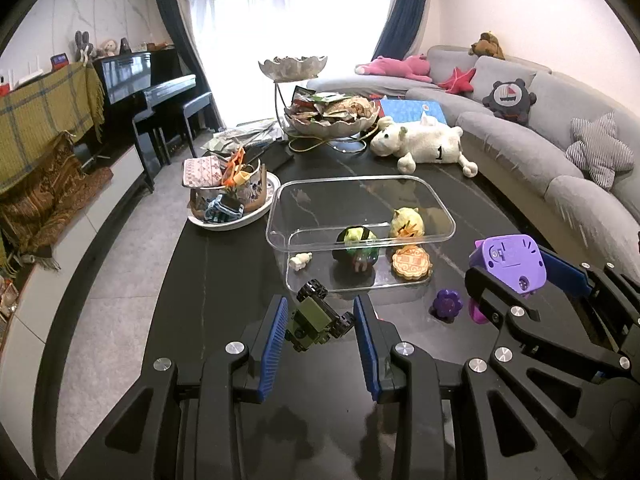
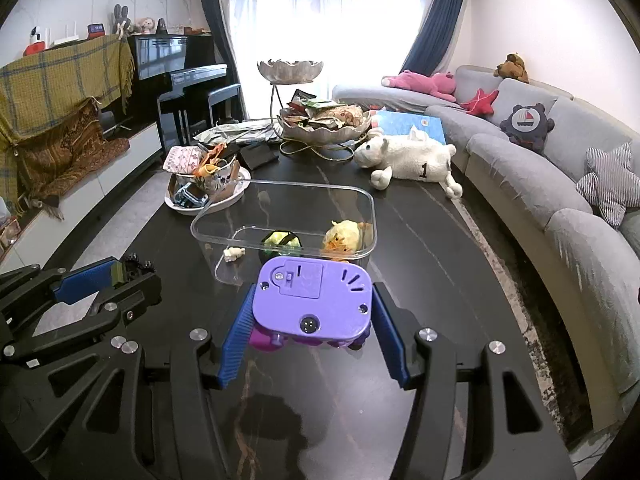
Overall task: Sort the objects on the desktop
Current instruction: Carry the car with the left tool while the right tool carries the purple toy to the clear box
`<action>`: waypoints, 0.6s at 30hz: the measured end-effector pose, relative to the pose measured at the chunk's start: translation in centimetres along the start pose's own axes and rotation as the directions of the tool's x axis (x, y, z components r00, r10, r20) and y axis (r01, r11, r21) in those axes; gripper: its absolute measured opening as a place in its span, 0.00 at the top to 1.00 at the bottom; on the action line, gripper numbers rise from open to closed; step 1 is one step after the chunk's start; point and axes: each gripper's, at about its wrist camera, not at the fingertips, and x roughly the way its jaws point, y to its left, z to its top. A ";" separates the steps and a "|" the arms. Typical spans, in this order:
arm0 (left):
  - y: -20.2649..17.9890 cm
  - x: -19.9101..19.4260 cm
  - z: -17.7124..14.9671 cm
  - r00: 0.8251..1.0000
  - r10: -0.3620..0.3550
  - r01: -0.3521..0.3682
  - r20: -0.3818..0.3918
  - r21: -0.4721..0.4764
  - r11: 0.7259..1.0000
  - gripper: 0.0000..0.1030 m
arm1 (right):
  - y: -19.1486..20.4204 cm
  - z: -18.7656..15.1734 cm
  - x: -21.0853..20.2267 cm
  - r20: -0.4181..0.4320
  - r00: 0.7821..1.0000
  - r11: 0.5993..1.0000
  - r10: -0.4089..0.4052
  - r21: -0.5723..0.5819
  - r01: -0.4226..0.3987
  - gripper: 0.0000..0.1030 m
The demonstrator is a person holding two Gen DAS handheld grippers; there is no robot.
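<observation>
- While both tools carry a toy, the clear plastic bin (image 1: 360, 216) sits straight ahead of them on the dark worktop (image 1: 224, 264), its long axis running left to right across both views.
- Left hand-held gripper (image 1: 320, 328): its blue pads bracket a green toy truck (image 1: 314, 320) with black wheels. The pads look a little wider than the truck, so whether they truly pinch it or only frame it is hard to call; I read it as a light hold, the truck tilted and near the bin's front wall.
- Right hand-held gripper (image 2: 314, 320): clenched on a purple toy (image 2: 312, 300) seen from its underside, with a battery hatch and speaker slits. It hangs just short of the bin's near right corner.
- Which is nearer: the left one seems nearer the bin's front edge, the right one slightly off to the side, so either needs only a short forward reach over the wall.
- Count inside the bin: four things, namely one small white figure (image 1: 300, 261), one green-and-black toy (image 1: 357, 246), one yellow toy (image 1: 406, 222), and one round mooncake-like piece (image 1: 412, 265).
- Count loose on the worktop: one purple flower piece (image 1: 447, 304) beside the right tool, outside the bin.
- Further back: one white plush animal (image 1: 424, 145), one plate of clutter (image 1: 230, 200).
</observation>
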 end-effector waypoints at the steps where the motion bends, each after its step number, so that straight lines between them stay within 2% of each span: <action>1: 0.0 -0.1 0.1 1.000 0.000 0.000 0.001 -0.002 1.000 0.71 | 0.0 0.2 -0.1 0.003 1.000 1.000 -0.003 -0.002 0.003 0.47; 18: 0.6 0.6 2.5 1.000 0.005 -0.005 0.020 -0.003 1.000 0.71 | 0.4 2.5 0.8 0.029 1.000 1.000 -0.001 -0.014 0.002 0.47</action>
